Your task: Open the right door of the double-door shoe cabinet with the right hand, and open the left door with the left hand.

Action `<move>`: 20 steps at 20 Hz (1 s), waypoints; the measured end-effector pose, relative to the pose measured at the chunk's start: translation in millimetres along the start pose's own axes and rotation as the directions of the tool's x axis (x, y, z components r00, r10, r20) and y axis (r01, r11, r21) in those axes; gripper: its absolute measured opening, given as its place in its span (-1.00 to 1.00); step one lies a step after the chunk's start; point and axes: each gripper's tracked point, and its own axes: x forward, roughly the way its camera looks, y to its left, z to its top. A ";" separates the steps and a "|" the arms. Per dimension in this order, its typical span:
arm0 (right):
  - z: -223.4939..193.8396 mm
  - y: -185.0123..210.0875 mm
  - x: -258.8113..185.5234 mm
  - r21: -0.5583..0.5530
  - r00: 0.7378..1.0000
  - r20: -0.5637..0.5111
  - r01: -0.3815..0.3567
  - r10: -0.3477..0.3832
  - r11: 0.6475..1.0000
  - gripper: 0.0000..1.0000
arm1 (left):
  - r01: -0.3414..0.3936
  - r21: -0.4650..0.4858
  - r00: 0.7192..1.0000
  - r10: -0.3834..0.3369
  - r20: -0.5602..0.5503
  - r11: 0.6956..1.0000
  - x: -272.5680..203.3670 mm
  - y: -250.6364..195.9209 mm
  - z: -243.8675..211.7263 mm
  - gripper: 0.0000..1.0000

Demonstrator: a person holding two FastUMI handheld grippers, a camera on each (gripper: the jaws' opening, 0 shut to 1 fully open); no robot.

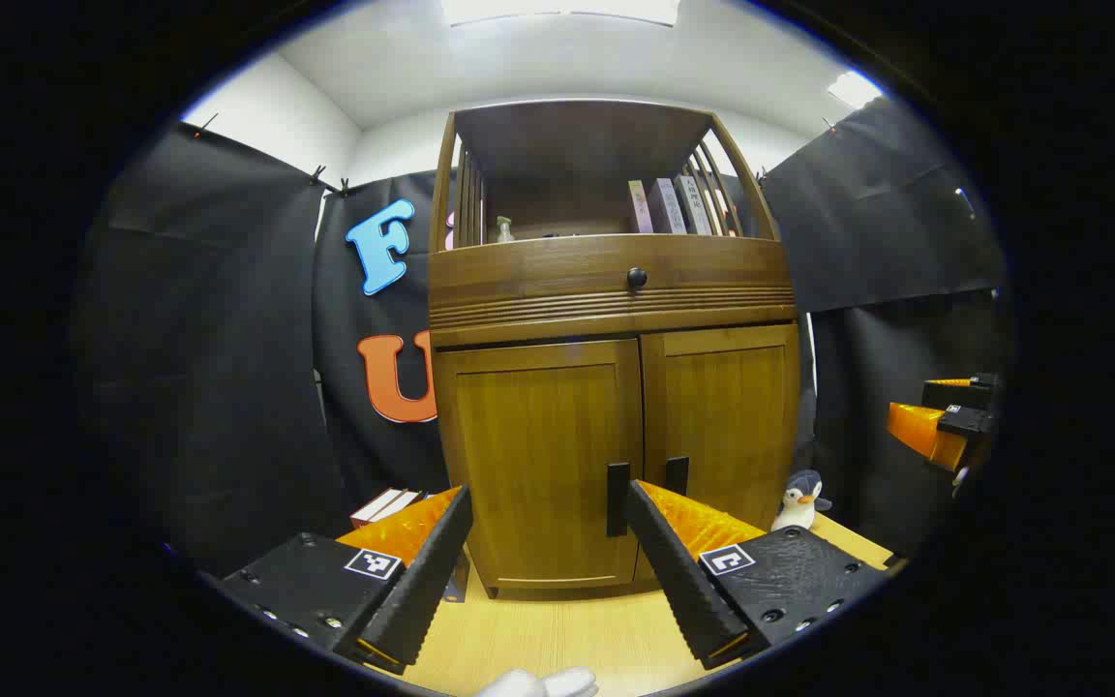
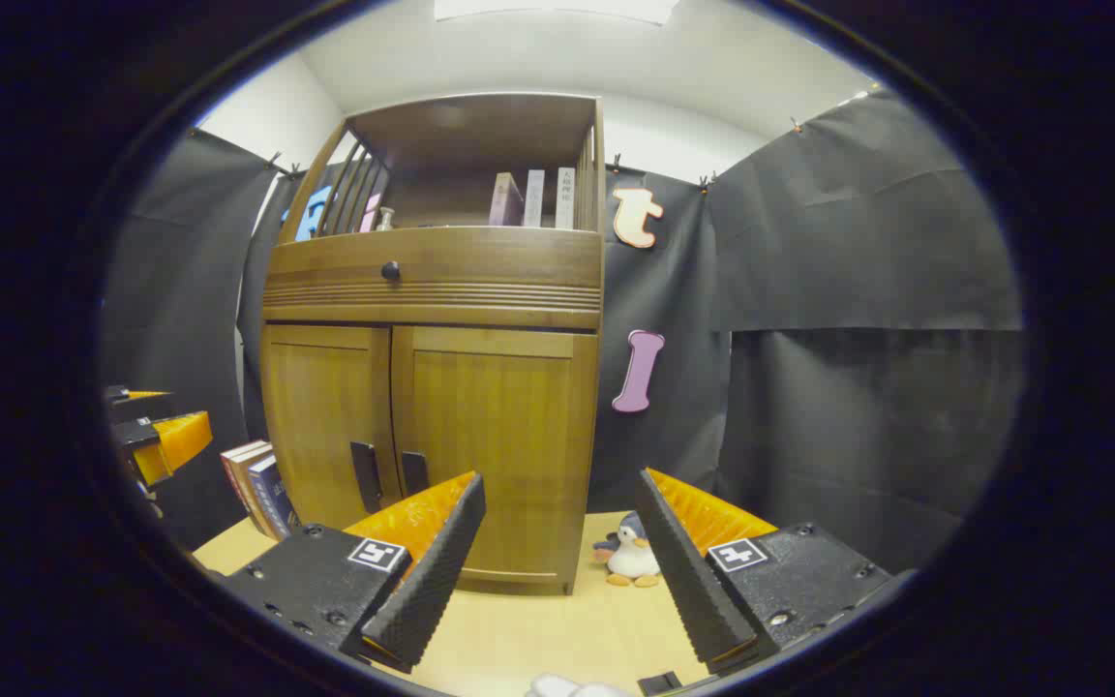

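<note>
At centre frame of the left gripper view stood the shoe cabinet [image 1: 613,387], both doors closed: left door [image 1: 538,455], right door [image 1: 722,426], each with a dark upright handle at the middle seam, left handle [image 1: 617,500] and right handle [image 1: 678,474]. Above the doors ran a drawer with a round knob [image 1: 636,279]; on the open shelf above it, books [image 1: 669,205] and a small bottle [image 1: 503,229]. At lower frame, the left gripper [image 1: 550,557], jaws spread wide, empty, short of the doors. At right edge, the right gripper [image 1: 945,426], well apart from the cabinet. Lower right, a toy penguin [image 1: 799,501] beside the cabinet on the wooden table [image 1: 557,639]. Lower frame of the right gripper view: own fingers [image 2: 427,571] spread wide, empty.
</note>
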 end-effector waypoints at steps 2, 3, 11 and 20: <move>1.0 0.6 -0.4 -0.004 1.000 -0.001 0.003 -0.003 1.000 0.97 | 0.005 -0.003 1.000 -0.005 -0.007 1.000 -0.1 1.4 -1.1 0.92; 0.9 1.0 0.1 -0.006 1.000 0.000 0.006 -0.006 1.000 0.97 | 0.005 0.000 1.000 -0.005 -0.008 1.000 0.6 2.1 -0.5 0.92; 0.5 13.5 6.1 -0.018 1.000 -0.010 -0.012 0.012 1.000 0.96 | 0.005 0.001 1.000 -0.005 -0.026 1.000 4.3 14.3 2.1 0.92; -30.5 25.9 29.7 -0.026 0.998 -0.064 -0.015 0.013 1.000 0.97 | 0.016 -0.005 0.999 -0.016 -0.041 1.000 -6.9 28.8 3.7 0.92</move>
